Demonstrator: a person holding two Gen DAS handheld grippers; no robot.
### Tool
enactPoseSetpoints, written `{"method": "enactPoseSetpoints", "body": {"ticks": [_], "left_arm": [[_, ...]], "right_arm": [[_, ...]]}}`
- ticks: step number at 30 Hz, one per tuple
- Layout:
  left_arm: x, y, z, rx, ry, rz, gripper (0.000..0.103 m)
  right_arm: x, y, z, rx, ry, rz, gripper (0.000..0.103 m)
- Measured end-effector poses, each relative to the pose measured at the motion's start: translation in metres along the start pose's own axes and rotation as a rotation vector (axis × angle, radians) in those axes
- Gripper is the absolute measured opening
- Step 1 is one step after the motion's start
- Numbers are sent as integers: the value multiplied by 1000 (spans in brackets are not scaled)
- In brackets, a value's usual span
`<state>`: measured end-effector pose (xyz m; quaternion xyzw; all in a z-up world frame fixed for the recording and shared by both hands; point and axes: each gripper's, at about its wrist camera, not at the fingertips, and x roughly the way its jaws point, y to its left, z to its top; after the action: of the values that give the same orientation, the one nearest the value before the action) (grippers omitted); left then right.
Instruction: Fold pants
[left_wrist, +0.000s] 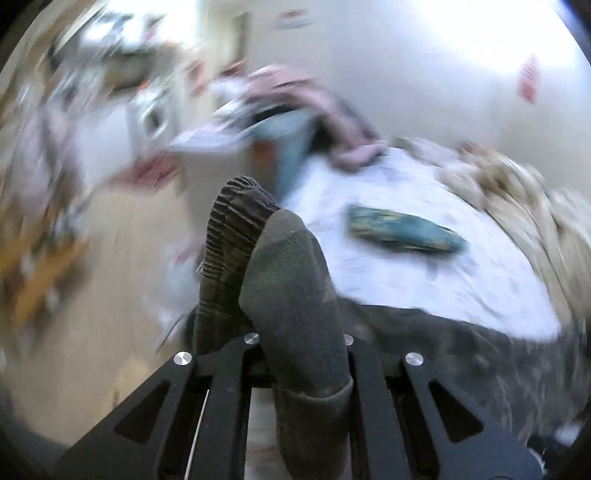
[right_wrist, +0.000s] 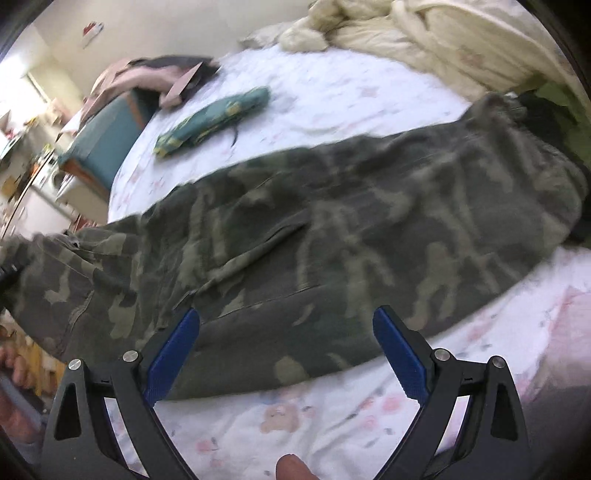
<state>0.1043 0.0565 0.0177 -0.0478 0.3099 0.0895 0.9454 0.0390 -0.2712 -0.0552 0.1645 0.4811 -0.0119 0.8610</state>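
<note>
The camouflage pants (right_wrist: 332, 229) lie stretched across the white printed bed sheet (right_wrist: 332, 88) in the right wrist view. My right gripper (right_wrist: 286, 332) is open, its blue fingers (right_wrist: 173, 354) standing wide apart just above the pants' near edge. In the left wrist view my left gripper (left_wrist: 295, 347) is shut on a bunched end of the pants (left_wrist: 288, 288), with a ribbed elastic band (left_wrist: 232, 221) sticking up beside it. The held cloth hides the fingertips. The rest of the pants (left_wrist: 461, 350) trails off to the right.
A teal patterned folded umbrella (right_wrist: 214, 122) lies on the sheet beyond the pants. A cream duvet (right_wrist: 443, 40) is piled at the far right. Pink clothes (right_wrist: 147, 77) lie over a teal box at the bed's left edge. The floor and cluttered furniture lie left.
</note>
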Motion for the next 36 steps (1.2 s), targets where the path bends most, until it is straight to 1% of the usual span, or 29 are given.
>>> {"method": "enactPoseSetpoints", "body": {"ticks": [1, 3, 4, 5, 6, 7, 8, 9, 10, 11, 13, 14, 15, 16, 17, 18, 19, 20, 21, 23, 24, 25, 26, 28, 30, 31, 33, 34, 36], "left_arm": [[-7, -29, 1, 84, -17, -5, 7], [-18, -100, -10, 269, -46, -52, 7], [-19, -123, -17, 341, -45, -55, 7], [-19, -158, -31, 448, -41, -74, 7], [-19, -189, -49, 533, -37, -112, 7], [-15, -209, -61, 588, -15, -127, 7], [-5, -235, -80, 657, 50, -147, 7], [6, -256, -100, 706, 115, -166, 7], [12, -272, -120, 740, 159, -191, 8], [16, -283, -134, 777, 183, -203, 11], [31, -301, -167, 876, 271, -197, 12], [37, -302, -177, 882, 319, -203, 15], [37, -300, -181, 880, 339, -229, 20], [35, -298, -183, 875, 360, -269, 32], [30, -296, -181, 862, 368, -305, 48], [21, -290, -177, 845, 374, -359, 57], [13, -286, -174, 837, 375, -388, 71], [-1, -279, -168, 825, 373, -439, 75], [-14, -272, -165, 813, 375, -480, 75], [-38, -247, -138, 742, 375, -559, 75], [-48, -235, -125, 710, 360, -581, 76], [-48, -219, -108, 686, 338, -567, 82], [-49, -203, -94, 673, 312, -513, 88], [-28, -174, -71, 654, 306, -364, 89], [-8, -149, -58, 614, 319, -252, 89], [-1, -137, -52, 580, 324, -213, 89], [12, -114, -47, 507, 346, -166, 89], [21, -101, -44, 449, 369, -159, 89], [31, -86, -44, 376, 402, -167, 89]], "right_arm": [[-6, -8, 2, 16, -17, -11, 97], [-18, -25, 7, 59, -53, -38, 97], [-23, -37, 9, 88, -71, -52, 97], [-29, -50, 12, 123, -88, -67, 97], [-34, -62, 13, 156, -105, -80, 97], [-39, -78, 14, 193, -123, -103, 97], [-42, -89, 15, 213, -129, -120, 97], [-44, -100, 14, 235, -133, -134, 97], [-47, -110, 13, 254, -138, -148, 97], [-48, -119, 11, 264, -137, -165, 97], [-49, -131, 8, 268, -129, -185, 97], [-48, -136, 7, 269, -124, -199, 97], [-46, -141, 5, 269, -114, -205, 97], [-45, -143, 4, 268, -103, -205, 97], [-43, -144, 4, 268, -94, -207, 97], [-42, -145, 3, 270, -89, -206, 97], [-40, -145, 3, 269, -81, -201, 97], [-38, -143, 4, 266, -75, -196, 97], [-37, -140, 5, 261, -72, -189, 97], [-36, -131, 11, 244, -69, -167, 97], [-36, -126, 14, 231, -68, -151, 97], [-35, -118, 19, 215, -68, -130, 97], [-32, -109, 24, 190, -60, -107, 97], [-19, -93, 35, 149, -19, -54, 97], [-3, -85, 43, 167, 35, 12, 97], [9, -83, 47, 185, 75, 50, 97], [31, -82, 48, 224, 137, 86, 97], [44, -83, 46, 255, 172, 96, 97], [61, -82, 39, 272, 215, 99, 96]]}}
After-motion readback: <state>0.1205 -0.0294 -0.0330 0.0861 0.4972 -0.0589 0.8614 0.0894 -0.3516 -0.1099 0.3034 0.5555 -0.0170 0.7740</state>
